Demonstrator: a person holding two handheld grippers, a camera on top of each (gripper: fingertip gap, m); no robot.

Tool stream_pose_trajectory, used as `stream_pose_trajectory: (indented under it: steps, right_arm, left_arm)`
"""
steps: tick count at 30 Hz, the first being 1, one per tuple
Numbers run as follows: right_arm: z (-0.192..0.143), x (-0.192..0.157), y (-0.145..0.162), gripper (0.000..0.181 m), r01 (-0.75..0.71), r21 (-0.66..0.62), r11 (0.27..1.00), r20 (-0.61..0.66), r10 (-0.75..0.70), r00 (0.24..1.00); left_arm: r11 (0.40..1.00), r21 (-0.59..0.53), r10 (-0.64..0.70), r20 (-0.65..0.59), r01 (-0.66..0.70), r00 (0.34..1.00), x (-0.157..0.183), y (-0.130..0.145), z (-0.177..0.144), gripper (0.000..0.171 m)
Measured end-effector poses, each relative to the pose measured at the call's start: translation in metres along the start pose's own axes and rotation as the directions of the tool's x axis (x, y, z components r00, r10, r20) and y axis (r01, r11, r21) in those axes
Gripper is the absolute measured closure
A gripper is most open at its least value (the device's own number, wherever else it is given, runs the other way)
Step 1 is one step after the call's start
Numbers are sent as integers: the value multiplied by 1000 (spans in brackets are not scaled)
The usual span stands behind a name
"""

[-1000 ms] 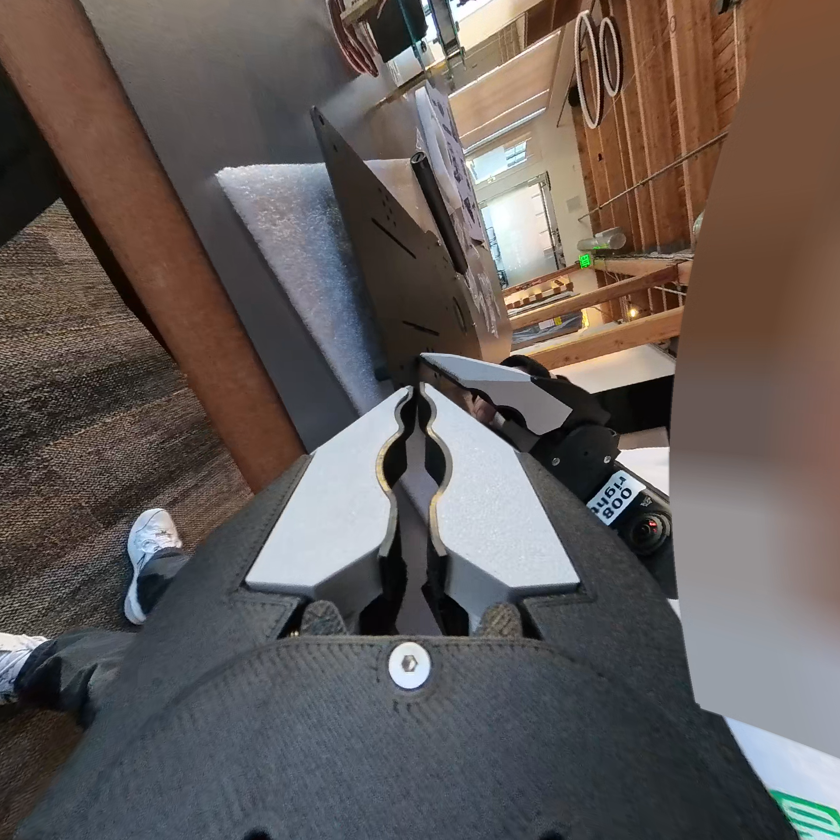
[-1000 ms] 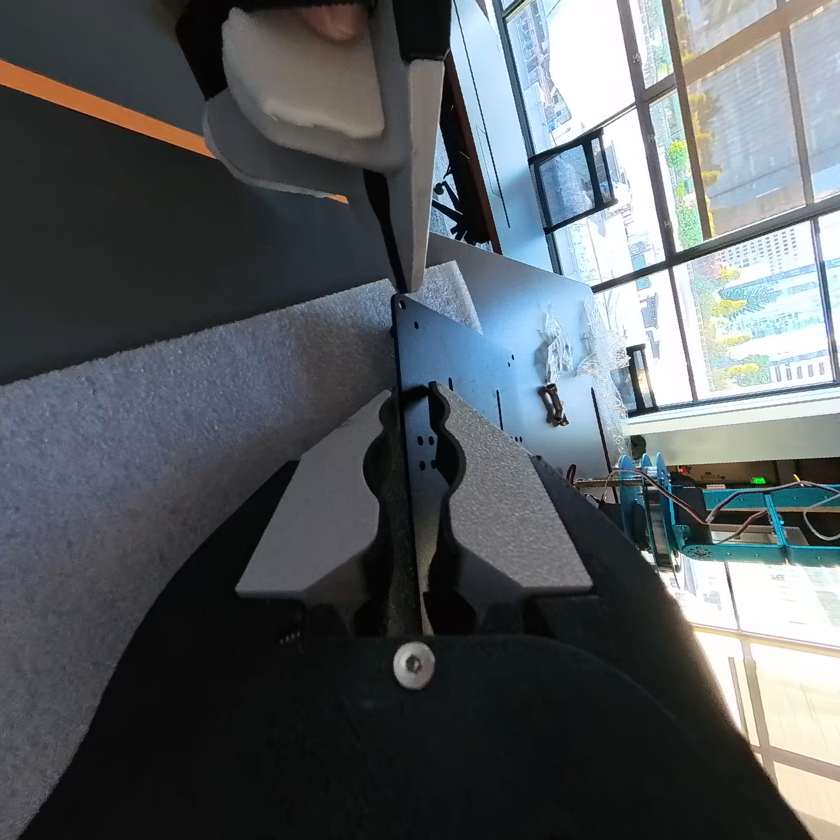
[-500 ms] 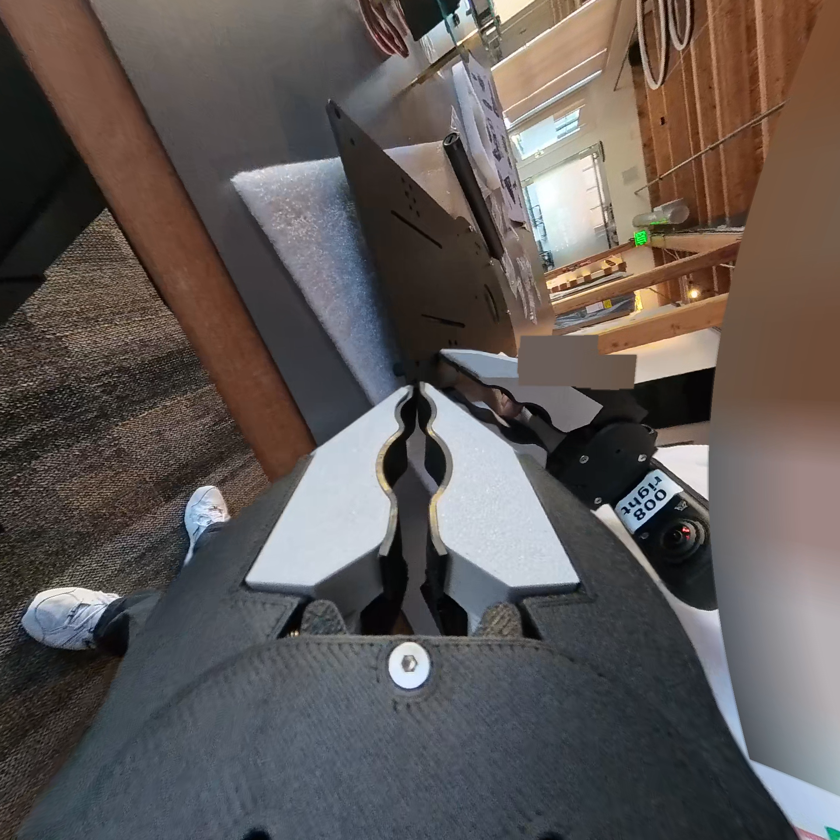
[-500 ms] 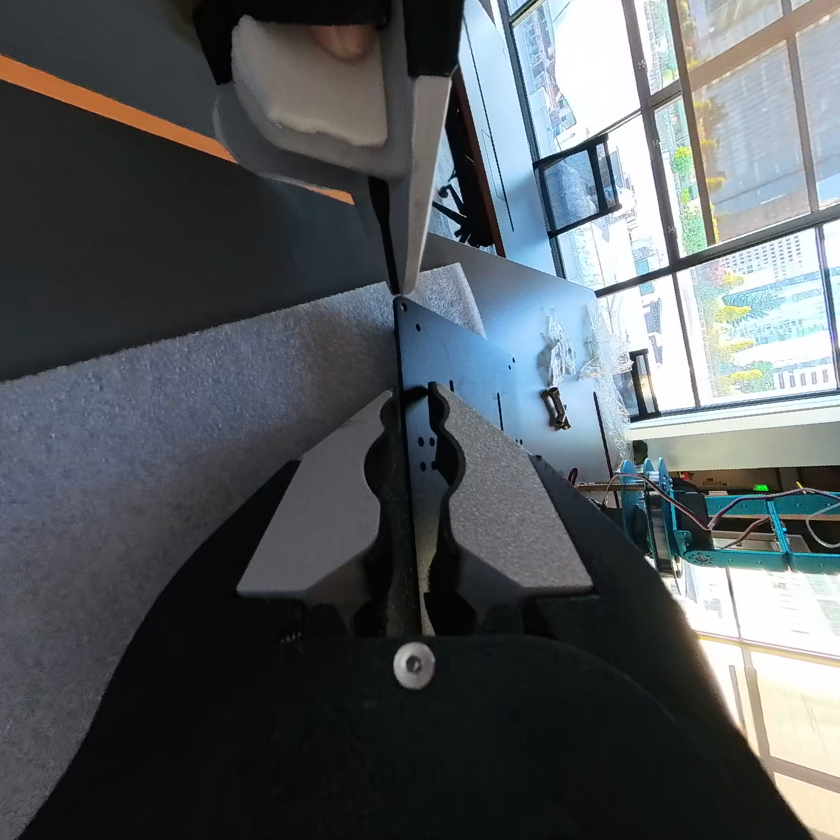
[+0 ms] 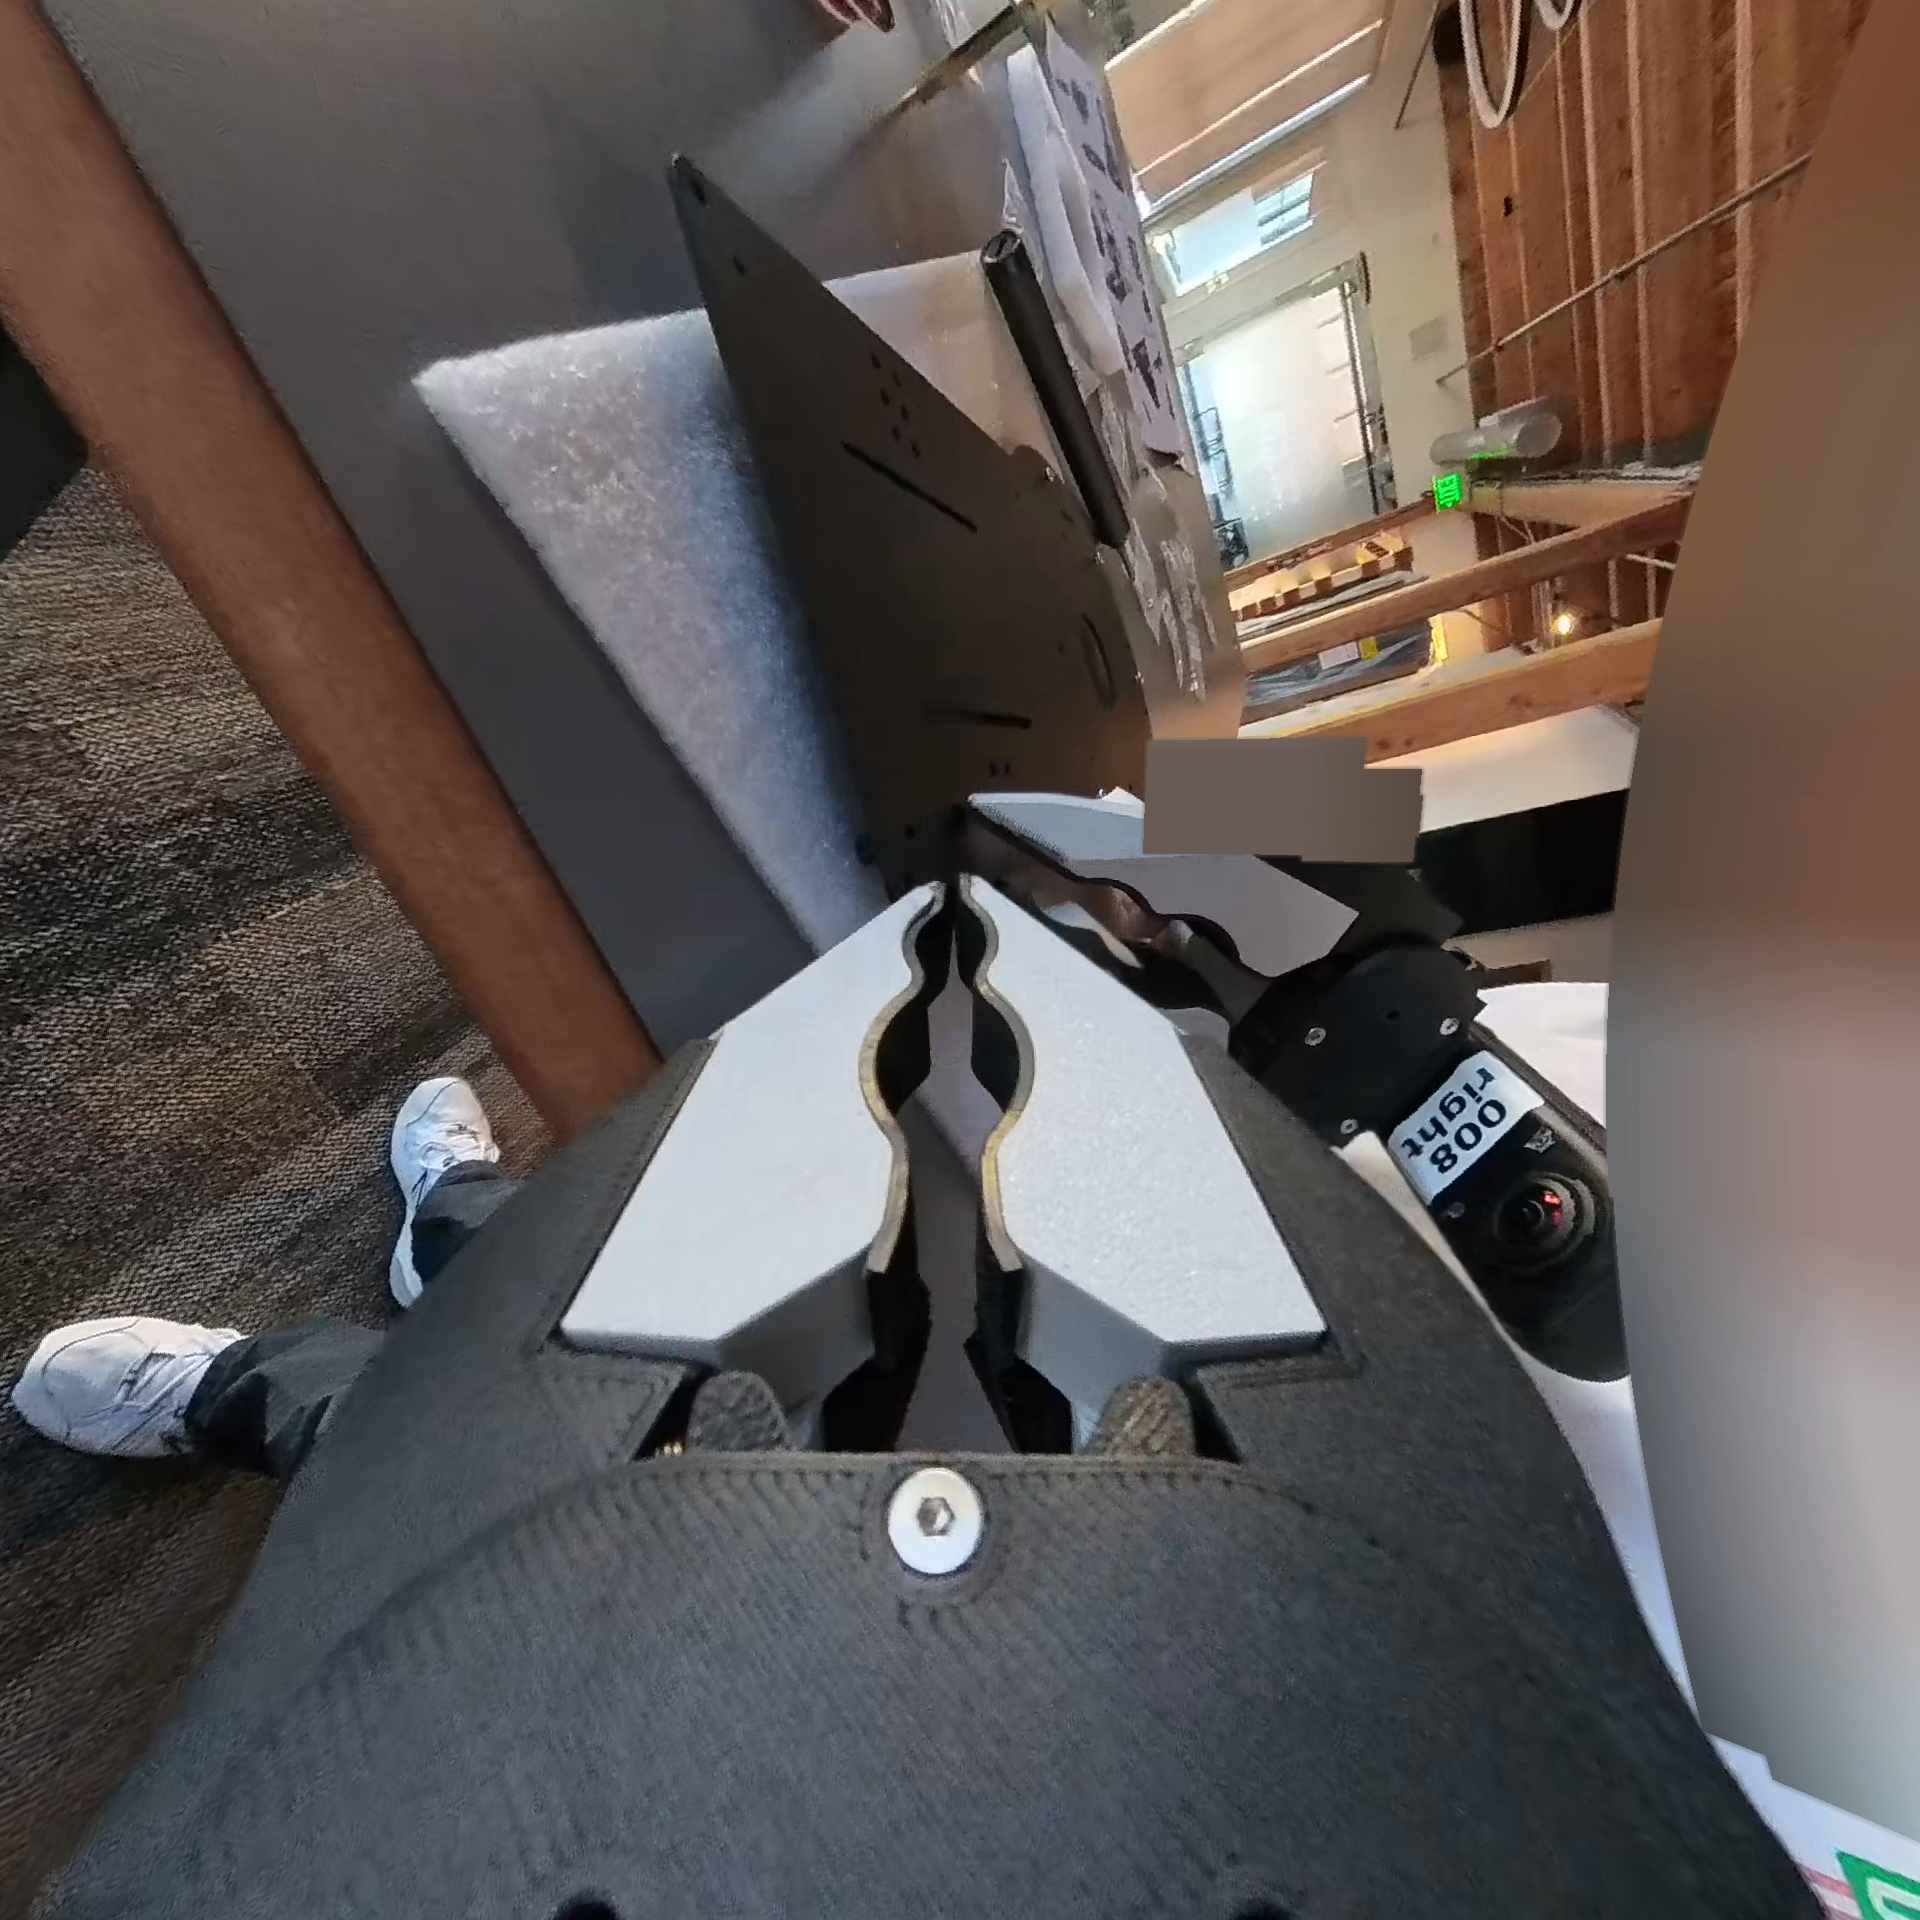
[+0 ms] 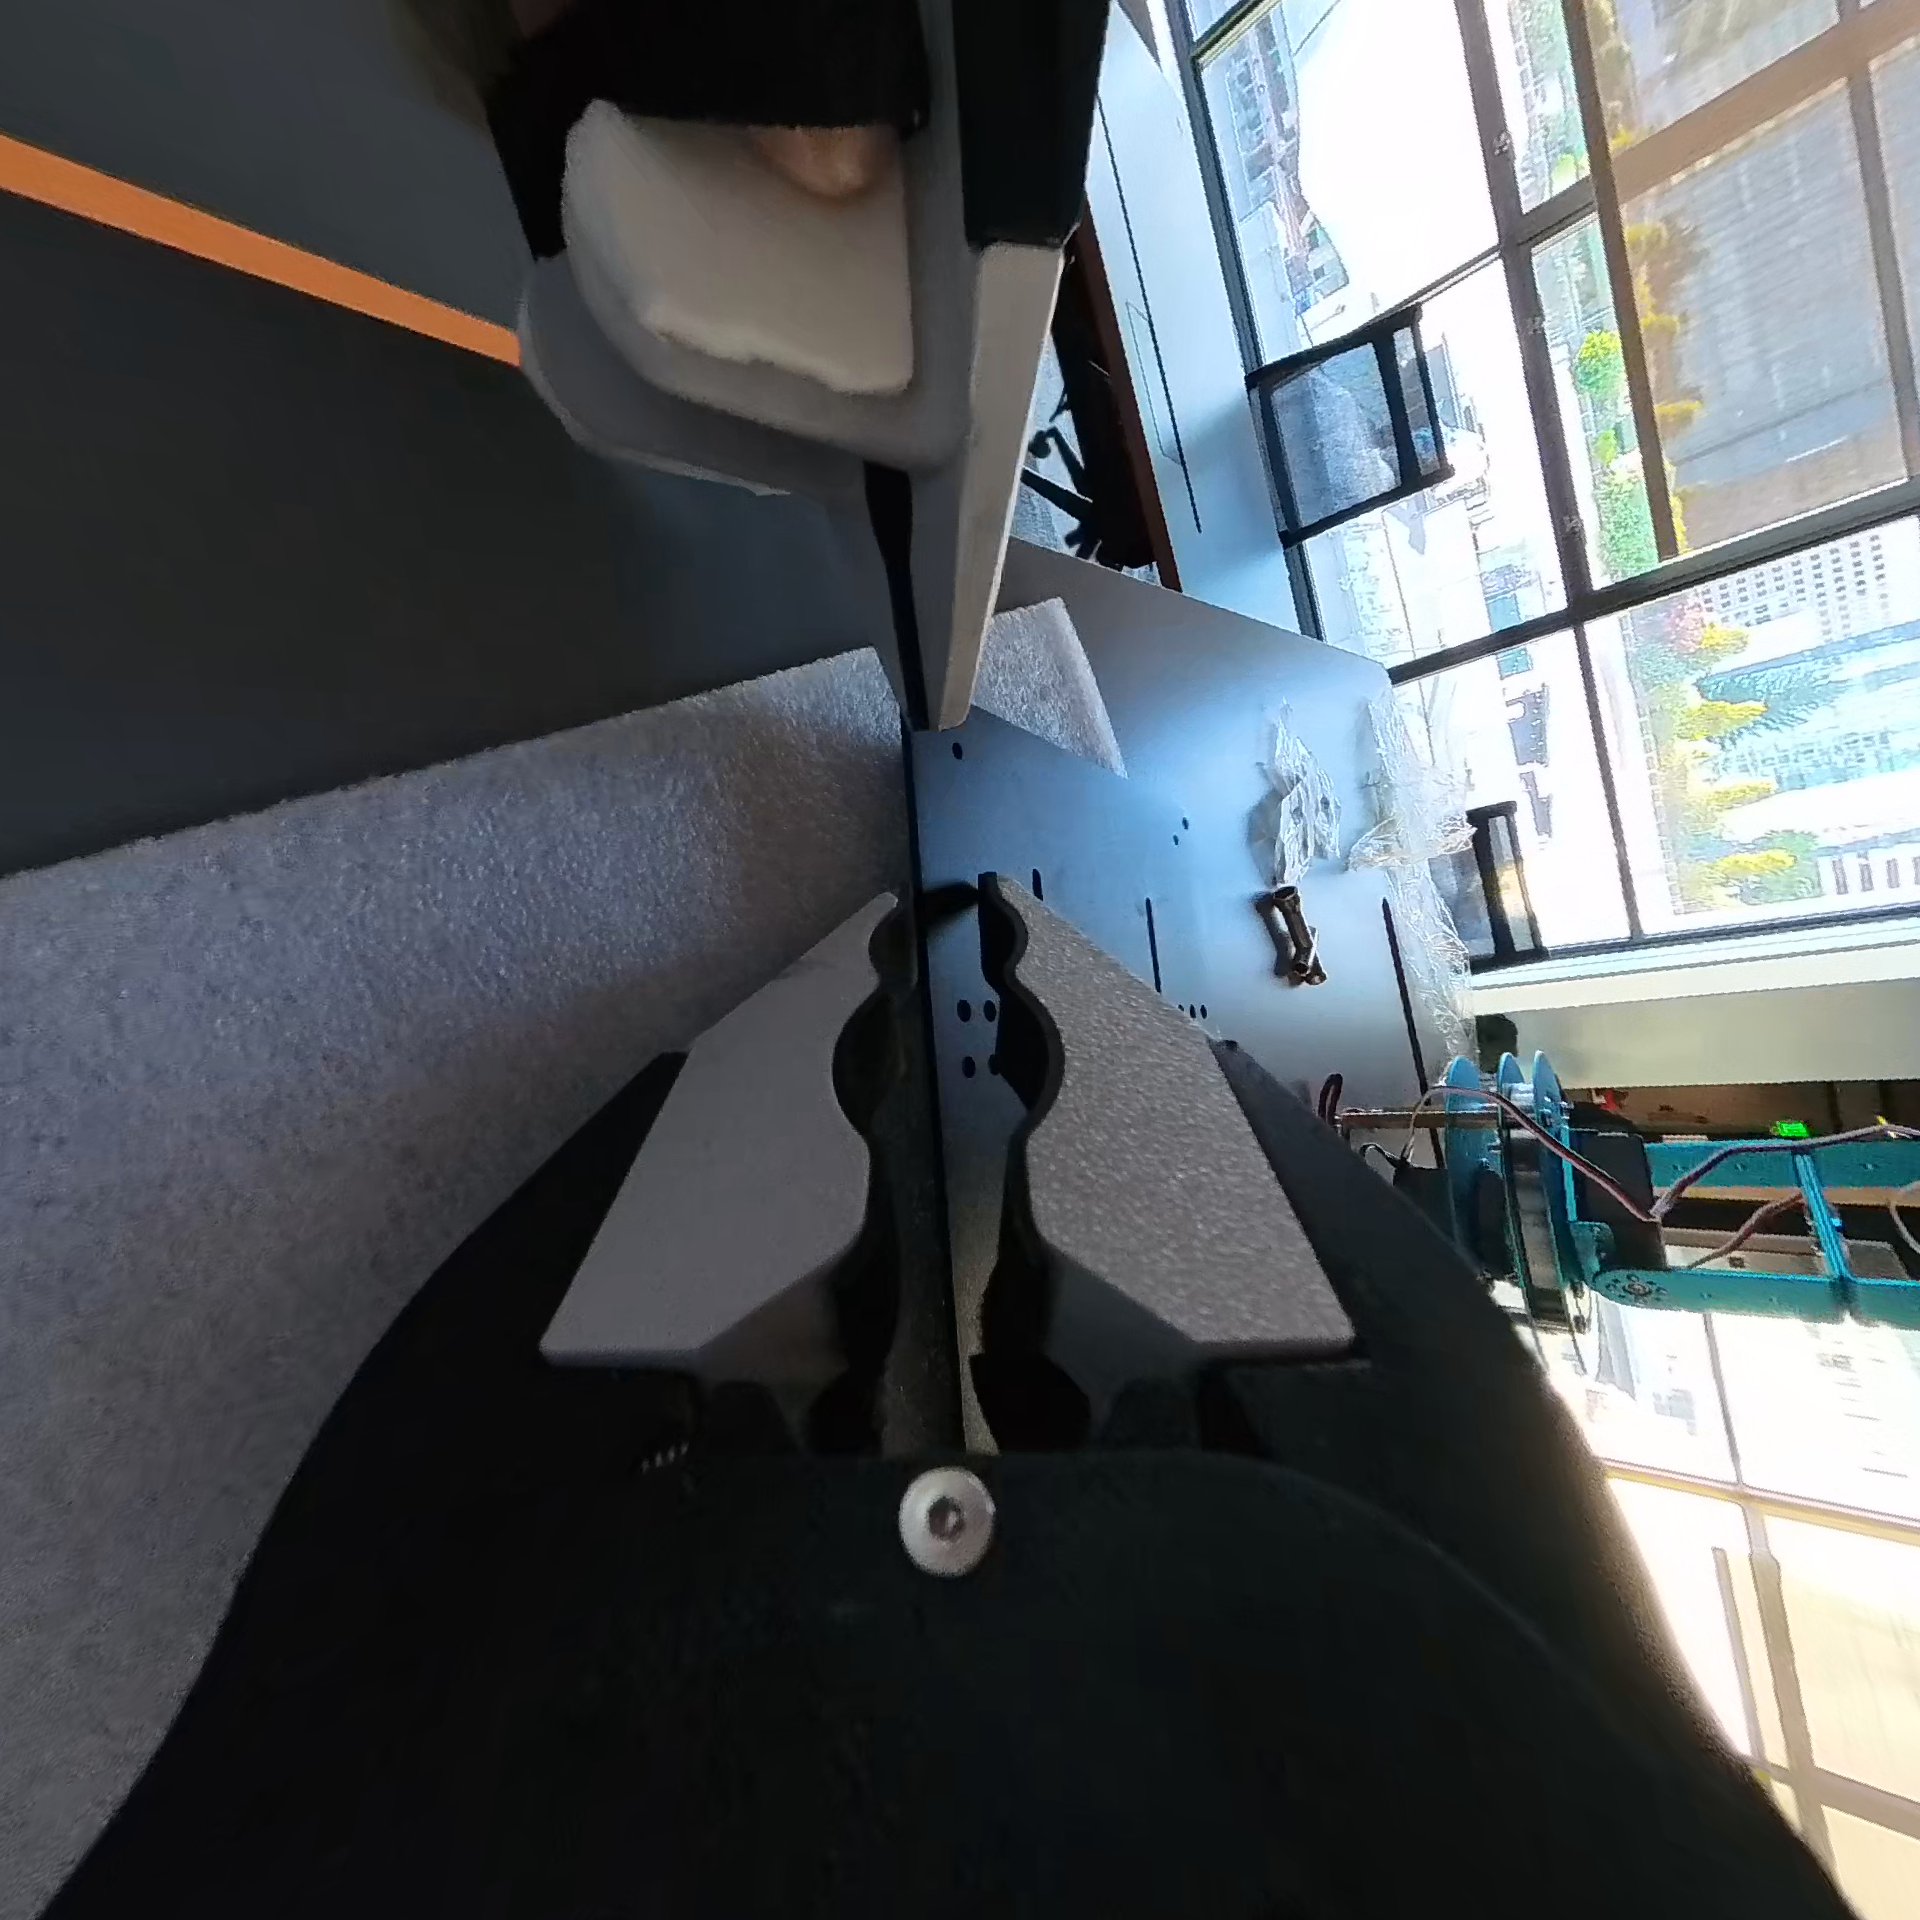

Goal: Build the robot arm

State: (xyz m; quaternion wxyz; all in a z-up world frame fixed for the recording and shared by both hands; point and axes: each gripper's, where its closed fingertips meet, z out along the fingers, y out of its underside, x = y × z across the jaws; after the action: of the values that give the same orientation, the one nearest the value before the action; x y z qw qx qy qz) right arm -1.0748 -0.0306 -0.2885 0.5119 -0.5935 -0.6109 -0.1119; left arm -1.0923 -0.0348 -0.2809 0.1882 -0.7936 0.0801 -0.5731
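wooden beams and tall windows ring a grey surface (image 5: 312,156) where one black perforated plate (image 5: 935,582) stands on edge against one white foam sheet (image 5: 644,520). two grippers clamp the plate: the left gripper (image 5: 952,902) has its jaws closed on the near corner, the right gripper (image 6: 940,914) on the edge just beside it. even, matched pressure would keep the plate from twisting. beyond the plate lies one black rod (image 5: 1049,384).

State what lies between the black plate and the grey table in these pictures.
A white foam sheet lies between the black plate and the grey table; both wrist views show it. The left gripper and right gripper each clamp the plate's edge.
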Motion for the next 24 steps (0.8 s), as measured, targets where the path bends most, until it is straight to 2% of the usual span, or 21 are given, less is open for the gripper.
stream_pose_trajectory:
  steps: [11,16,24]
  right_arm:
    - [-1,-3,-1,172,25,13,1000,12,-25,1000]
    - [-1,-3,-1,173,27,20,999,11,-28,1000]
    - [0,-5,-2,174,31,23,999,18,-31,999]
  left_arm:
    - [999,0,-37,-31,37,999,1,-2,-4,171]
    - [1000,29,10,-12,-10,1000,-1,-7,-7,171]
    - [999,-14,53,33,-53,998,-8,-12,-1,171]
